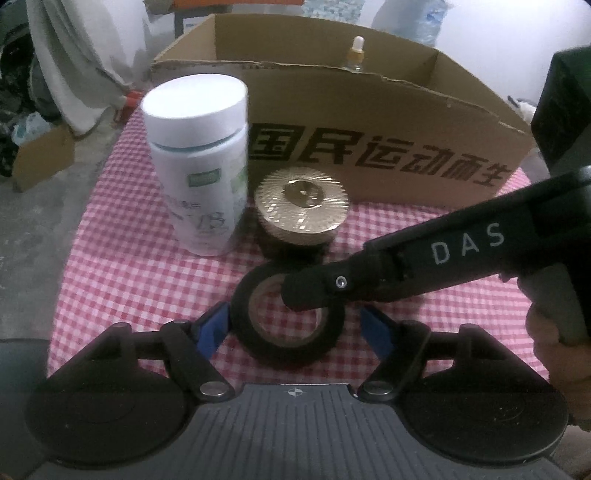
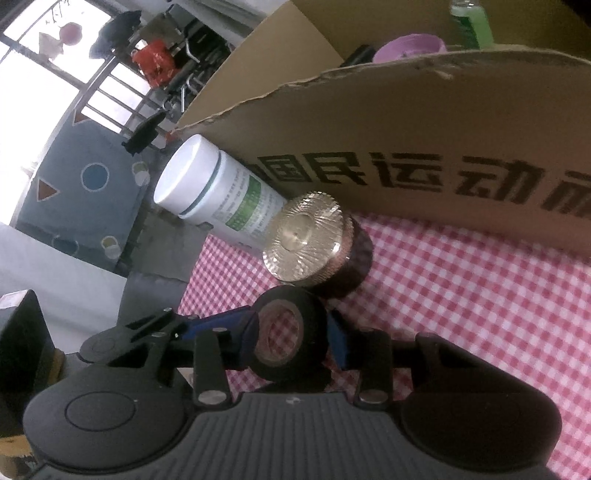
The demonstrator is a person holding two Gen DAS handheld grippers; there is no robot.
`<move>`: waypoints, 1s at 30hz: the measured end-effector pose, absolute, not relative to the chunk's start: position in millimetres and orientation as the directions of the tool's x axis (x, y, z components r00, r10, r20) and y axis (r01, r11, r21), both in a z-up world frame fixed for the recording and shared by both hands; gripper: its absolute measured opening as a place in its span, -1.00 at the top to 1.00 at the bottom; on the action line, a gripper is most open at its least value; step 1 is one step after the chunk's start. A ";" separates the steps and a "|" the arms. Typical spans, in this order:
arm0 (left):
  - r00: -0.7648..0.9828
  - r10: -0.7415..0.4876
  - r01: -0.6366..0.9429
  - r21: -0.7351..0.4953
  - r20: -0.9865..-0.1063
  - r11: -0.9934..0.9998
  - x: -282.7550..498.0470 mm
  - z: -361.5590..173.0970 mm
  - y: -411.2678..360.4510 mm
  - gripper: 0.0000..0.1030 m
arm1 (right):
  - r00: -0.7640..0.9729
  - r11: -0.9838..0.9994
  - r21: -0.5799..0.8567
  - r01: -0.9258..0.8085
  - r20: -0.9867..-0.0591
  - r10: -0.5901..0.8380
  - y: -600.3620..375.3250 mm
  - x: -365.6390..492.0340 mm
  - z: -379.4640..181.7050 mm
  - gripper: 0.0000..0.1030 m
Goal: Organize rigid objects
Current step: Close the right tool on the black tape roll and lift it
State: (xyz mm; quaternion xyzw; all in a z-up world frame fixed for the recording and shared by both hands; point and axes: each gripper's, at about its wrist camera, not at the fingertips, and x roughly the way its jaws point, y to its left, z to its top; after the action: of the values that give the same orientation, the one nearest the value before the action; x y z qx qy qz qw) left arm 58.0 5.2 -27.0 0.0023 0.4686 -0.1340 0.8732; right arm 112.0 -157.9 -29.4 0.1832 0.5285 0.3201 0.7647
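A black tape roll (image 1: pixel 291 325) lies on red-and-white checked cloth (image 1: pixel 140 280); the bottle (image 1: pixel 199 162) is white, the jar lid (image 1: pixel 303 203) gold.

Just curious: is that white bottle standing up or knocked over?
Upright. The white bottle stands on its base on the checked cloth, cap on top, beside the gold-lidded jar.

Bright barred window (image 2: pixel 55 77), patterned blue curtain (image 2: pixel 92 192), grey concrete floor (image 1: pixel 33 236), white wall (image 1: pixel 491 33)
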 end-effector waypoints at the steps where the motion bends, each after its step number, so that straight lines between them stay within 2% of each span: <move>1: 0.521 -0.240 0.244 -0.127 -0.819 0.962 57.6 -26.5 2.2 -0.47 | 0.238 0.729 0.619 -0.292 -0.691 0.683 -162.0 111.5 -29.2 0.16; 21: 0.403 -0.414 0.475 -0.200 -0.816 0.857 63.4 -21.6 -101.7 -0.47 | 0.380 0.782 0.612 -0.117 -0.700 0.604 -271.8 75.7 -35.8 0.12; 30: 0.393 -0.457 0.496 -0.235 -0.798 0.836 71.9 -26.8 -105.9 -0.45 | 0.411 0.791 0.604 -0.100 -0.699 0.586 -281.1 67.1 -36.3 0.12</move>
State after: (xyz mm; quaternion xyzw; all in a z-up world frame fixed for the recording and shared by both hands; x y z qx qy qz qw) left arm 71.9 -105.9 -26.8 0.0205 0.4711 -0.2856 0.8343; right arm 67.1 -281.1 -36.3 0.2432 0.4992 0.2135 0.8038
